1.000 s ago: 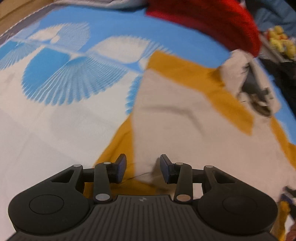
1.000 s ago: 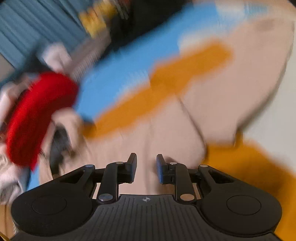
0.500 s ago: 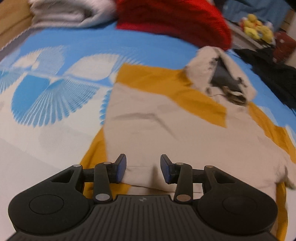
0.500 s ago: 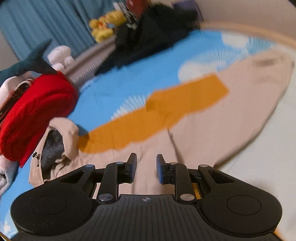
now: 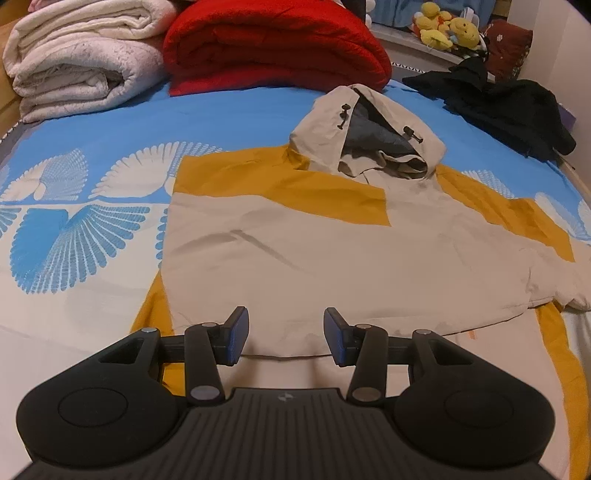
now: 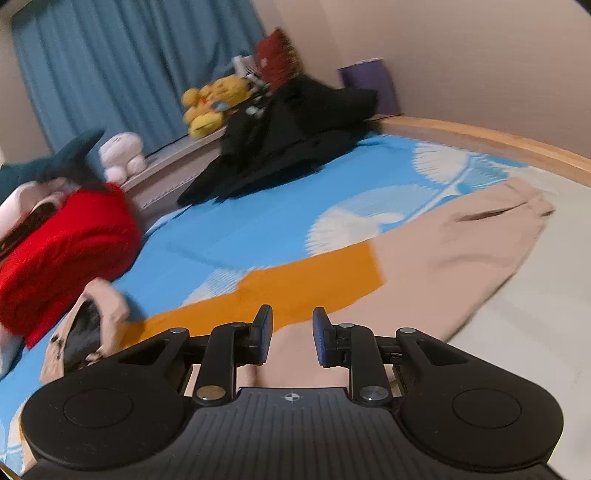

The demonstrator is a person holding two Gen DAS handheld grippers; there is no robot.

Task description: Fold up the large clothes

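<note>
the jacket (image 5: 295, 258) lies flat on the bed (image 5: 74, 314), hood (image 5: 369, 136) at the far end. beyond the hood sits a folded blanket (image 5: 273, 44), a rolled quilt (image 5: 81, 59) to its left, a dark garment (image 5: 509, 107) far right.

no readable text, label or number shows anywhere.

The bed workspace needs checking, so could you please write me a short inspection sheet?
Surface: bed cover, blue with white fan print.
Job's things: beige and mustard hooded jacket lying flat, one sleeve stretched out.
Clutter: red blanket, white blanket, black garment.
Grippers: left gripper opening, nothing between; right gripper apart, empty.
Cables: nothing seen.
Surroundings: blue curtain, yellow plush toys.
</note>
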